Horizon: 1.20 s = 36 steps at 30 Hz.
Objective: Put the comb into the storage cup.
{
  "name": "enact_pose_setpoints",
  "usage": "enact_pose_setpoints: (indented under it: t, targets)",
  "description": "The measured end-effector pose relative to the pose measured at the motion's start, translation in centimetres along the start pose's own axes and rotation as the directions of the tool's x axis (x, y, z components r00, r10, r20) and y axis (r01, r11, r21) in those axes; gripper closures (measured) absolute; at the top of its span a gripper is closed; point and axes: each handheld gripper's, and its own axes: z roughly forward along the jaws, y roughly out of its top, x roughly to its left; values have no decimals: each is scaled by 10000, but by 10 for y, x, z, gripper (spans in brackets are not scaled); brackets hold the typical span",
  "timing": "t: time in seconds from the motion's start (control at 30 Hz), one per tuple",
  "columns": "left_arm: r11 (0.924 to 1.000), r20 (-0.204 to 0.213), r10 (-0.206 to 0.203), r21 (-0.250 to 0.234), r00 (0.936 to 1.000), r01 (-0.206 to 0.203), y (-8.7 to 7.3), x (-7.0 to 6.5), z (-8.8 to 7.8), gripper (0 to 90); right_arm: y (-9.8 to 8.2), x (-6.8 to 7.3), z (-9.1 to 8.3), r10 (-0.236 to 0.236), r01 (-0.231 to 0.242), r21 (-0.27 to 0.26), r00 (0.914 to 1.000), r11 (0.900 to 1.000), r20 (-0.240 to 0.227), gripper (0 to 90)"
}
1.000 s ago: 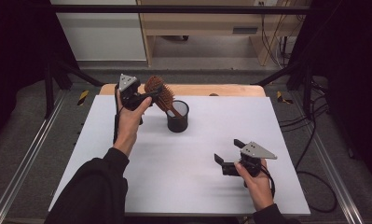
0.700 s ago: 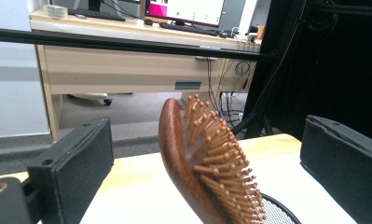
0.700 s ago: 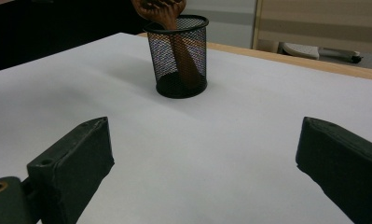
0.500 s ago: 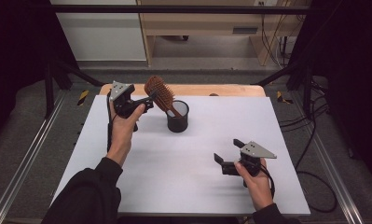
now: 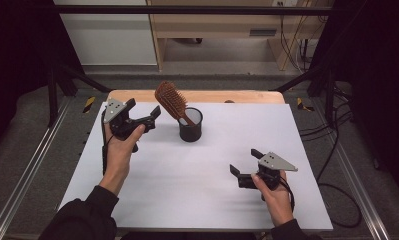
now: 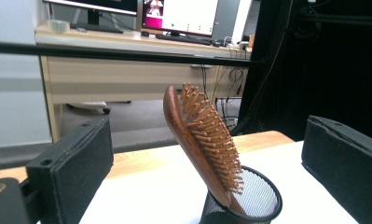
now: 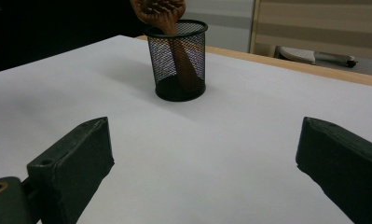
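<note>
White and flat, the big table [image 5: 197, 180] takes up most of the room, with a strip of wood along its far edge. Behind it is a desk [image 6: 127, 46] with computer screens on top.

Next in size come the two hands. The left gripper [image 5: 139, 120] is held up near the far left part of the table. Its jaws are spread wide and hold nothing. The right gripper [image 5: 244, 167] sits low near the front right of the table. Its jaws are spread wide too, and they are empty.

Smaller than these is the black mesh cup [image 5: 190, 125]. It stands upright near the far middle of the table.

Inside it is the wooden hairbrush [image 5: 169, 100]. Its handle is down in the cup and its bristly head sticks out the top. The brush leans up and to the left, toward the left gripper.

The left gripper is much nearer to the brush than the right one. The brush head is just to the right of its jaws, close but not touching. The right gripper is well apart from the cup.
</note>
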Motion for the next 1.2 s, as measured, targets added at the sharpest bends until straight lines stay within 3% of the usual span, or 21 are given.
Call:
enact_pose_setpoints:
  t: [0.2,0.6,0.87,1.2]
  targets:
    - [9989,154,419,214,9990,-422,-8,-4,-14,22,0,-3,-1,-26,26,1,9999,10000,97,38]
    - [9986,312,489,163,9983,-494,-31,-1,-49,21,1,-6,-6,-1,3,-62,9994,10000,354,42]
    - [9993,160,360,-80,9992,-359,-27,10,-70,21,2,-9,-9,114,-102,-247,9989,9996,465,46]
    - [9980,-129,576,-256,9983,-579,-22,26,-94,20,12,-17,-19,297,-234,-811,9966,9964,768,42]
